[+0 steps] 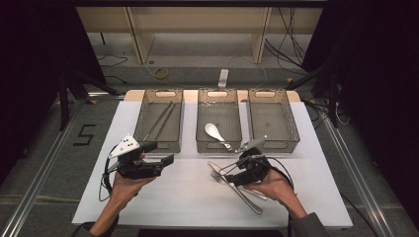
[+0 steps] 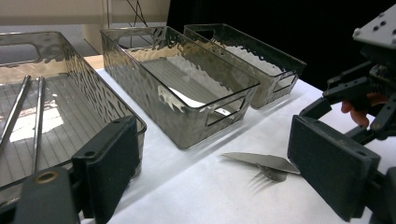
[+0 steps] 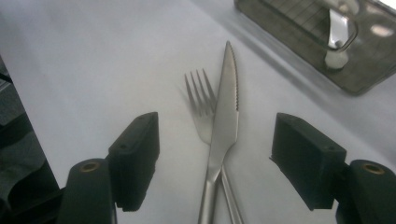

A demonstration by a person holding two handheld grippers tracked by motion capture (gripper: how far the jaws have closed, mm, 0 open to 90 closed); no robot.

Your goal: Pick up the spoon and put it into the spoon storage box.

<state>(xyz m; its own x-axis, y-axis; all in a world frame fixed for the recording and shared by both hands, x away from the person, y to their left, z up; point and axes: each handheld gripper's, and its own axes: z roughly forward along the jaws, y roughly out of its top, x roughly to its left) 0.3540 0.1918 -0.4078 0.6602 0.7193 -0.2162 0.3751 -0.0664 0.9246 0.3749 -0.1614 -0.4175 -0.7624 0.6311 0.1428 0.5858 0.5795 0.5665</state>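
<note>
I see the knife point(image 3: 223, 126) lying flat on the white table point(image 1: 163, 197) just in front of the middle bin point(image 1: 219, 143), its long axis slanting, tip toward the bins and handle back toward me. It rests across the fork point(image 3: 200, 105), touching it, tines pointing the same way. My right gripper point(image 1: 236, 168) hangs low over the pair, angled down along them, jaws wide with nothing pressed between. My left gripper point(image 1: 160, 153) sits level near the left bin point(image 1: 159, 143), jaws wide, holding nothing.
</note>
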